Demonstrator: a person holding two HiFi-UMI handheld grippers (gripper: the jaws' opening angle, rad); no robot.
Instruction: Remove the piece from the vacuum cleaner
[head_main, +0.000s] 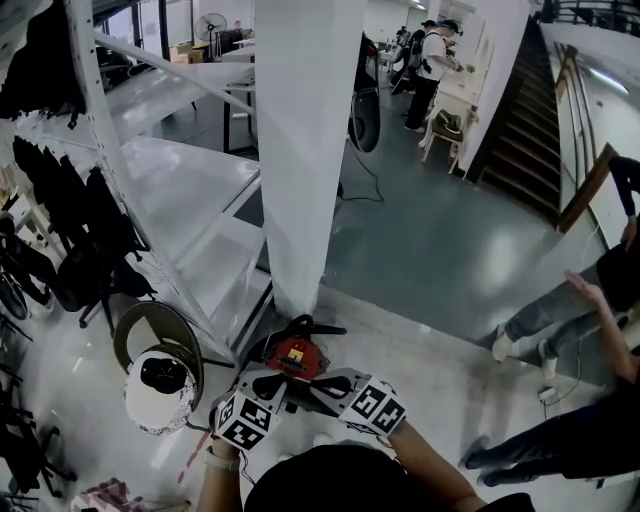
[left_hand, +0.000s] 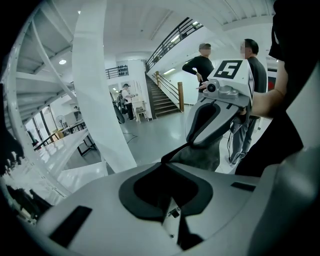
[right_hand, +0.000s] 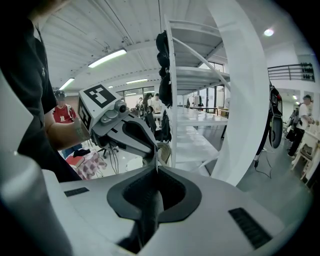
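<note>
The grey floor (head_main: 430, 230) runs from the far hall to a paler strip near the person. A broad white pillar (head_main: 305, 150) rises from it in the middle. A white shelf rack (head_main: 180, 180) fills the left side, with dark items hanging along its left edge. A dark staircase (head_main: 525, 110) climbs at the far right. Two people (head_main: 432, 60) stand at the far end, and the legs of others reach in from the right.

The vacuum cleaner (head_main: 293, 352), red and black, sits on the floor at the near foot of the pillar, just beyond the two grippers. Which part of it is the piece to take off I cannot tell. To its left lies a round white object (head_main: 160, 392) with a black top.

The left hand-held gripper (left_hand: 167, 160) has its jaws closed together with nothing between them. The right hand-held gripper (right_hand: 156, 169) is the same, jaws meeting and empty. Both are held close together low in the head view, side by side, each showing in the other's camera, and both point out across the room.
</note>
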